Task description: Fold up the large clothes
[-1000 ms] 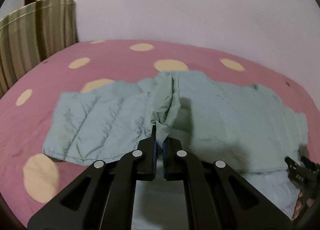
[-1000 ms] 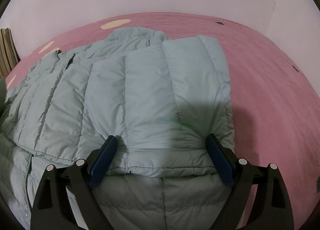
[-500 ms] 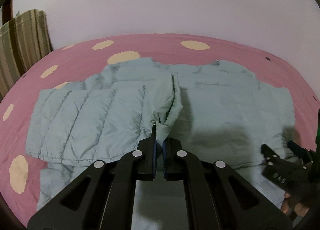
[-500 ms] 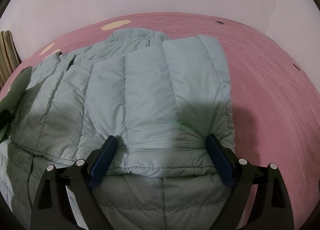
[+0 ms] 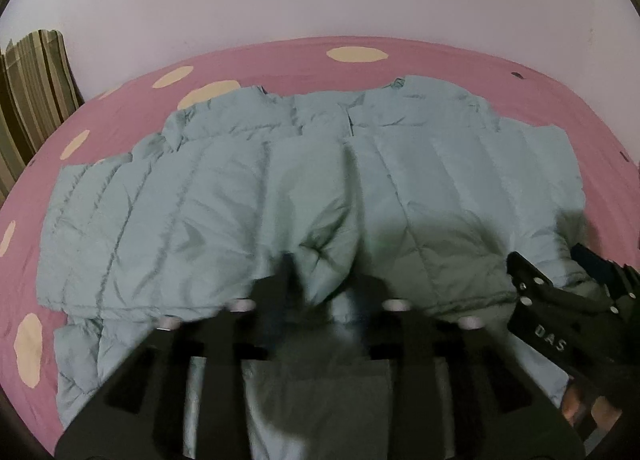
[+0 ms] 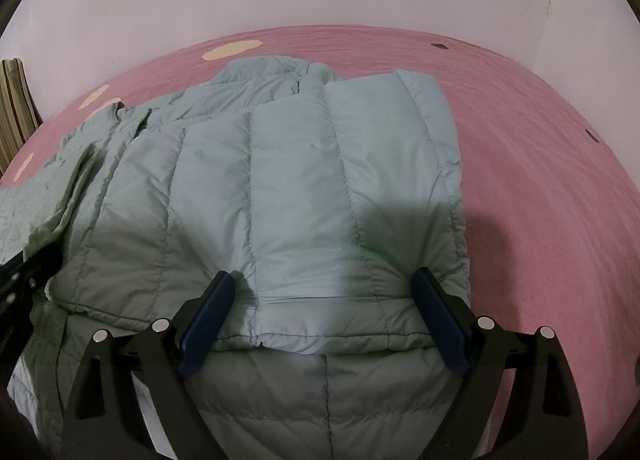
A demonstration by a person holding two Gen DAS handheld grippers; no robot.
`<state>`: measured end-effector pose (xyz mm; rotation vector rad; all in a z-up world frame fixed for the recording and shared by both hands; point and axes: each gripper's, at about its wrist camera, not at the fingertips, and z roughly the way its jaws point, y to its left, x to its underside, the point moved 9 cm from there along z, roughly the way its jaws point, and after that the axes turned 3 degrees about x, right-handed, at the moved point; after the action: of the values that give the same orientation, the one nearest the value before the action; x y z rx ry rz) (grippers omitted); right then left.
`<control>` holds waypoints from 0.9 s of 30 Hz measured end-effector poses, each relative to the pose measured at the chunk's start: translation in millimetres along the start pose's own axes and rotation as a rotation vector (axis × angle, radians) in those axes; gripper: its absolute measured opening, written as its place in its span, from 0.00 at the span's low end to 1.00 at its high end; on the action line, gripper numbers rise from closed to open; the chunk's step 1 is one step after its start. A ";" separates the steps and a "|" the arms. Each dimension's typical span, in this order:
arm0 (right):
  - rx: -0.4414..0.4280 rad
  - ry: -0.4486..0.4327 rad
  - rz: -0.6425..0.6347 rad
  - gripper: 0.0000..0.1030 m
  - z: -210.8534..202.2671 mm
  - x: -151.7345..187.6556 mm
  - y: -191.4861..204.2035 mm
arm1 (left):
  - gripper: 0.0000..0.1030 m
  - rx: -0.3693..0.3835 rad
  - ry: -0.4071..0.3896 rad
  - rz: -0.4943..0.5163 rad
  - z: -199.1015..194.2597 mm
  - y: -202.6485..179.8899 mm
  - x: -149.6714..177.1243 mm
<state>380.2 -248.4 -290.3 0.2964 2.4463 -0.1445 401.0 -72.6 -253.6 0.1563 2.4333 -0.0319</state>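
A pale green quilted puffer jacket (image 5: 224, 195) lies spread on a pink bed; it also shows in the right wrist view (image 6: 304, 195). Both sleeves are folded in over the body. My left gripper (image 5: 320, 288) is blurred, its jaws parted, with the left sleeve's cuff (image 5: 324, 264) bunched between the fingers. My right gripper (image 6: 324, 320) is open wide and empty, its blue pads (image 6: 206, 324) resting either side of the right sleeve's cuff. The right gripper also shows at the right edge of the left wrist view (image 5: 560, 300).
The pink bedsheet (image 6: 540, 163) has cream polka dots (image 5: 356, 55) and reaches a pale wall behind. A striped curtain (image 5: 32, 91) hangs at the far left. The left gripper's black body shows at the left edge of the right wrist view (image 6: 20, 280).
My left gripper has carried the left sleeve down and across onto the jacket body and its jaws have parted from shut. The right gripper has stayed open in place.
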 end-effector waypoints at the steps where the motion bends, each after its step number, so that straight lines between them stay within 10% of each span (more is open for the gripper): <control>1: 0.002 0.000 -0.001 0.87 0.0 -0.1 0.5 | 0.44 0.006 -0.004 -0.011 -6.0 2.8 1.4; 14: -0.015 -0.089 -0.014 0.86 -50.8 -18.6 13.9 | 0.63 -0.132 -0.072 -0.096 -71.2 106.3 21.5; 27: -0.237 0.010 -0.129 0.73 -43.6 -28.3 165.7 | 0.63 -0.302 -0.055 -0.258 -84.6 235.1 54.8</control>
<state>416.3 -85.2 -243.3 0.0350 2.4619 0.0913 333.6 171.9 -220.2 -0.2894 2.3555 0.2122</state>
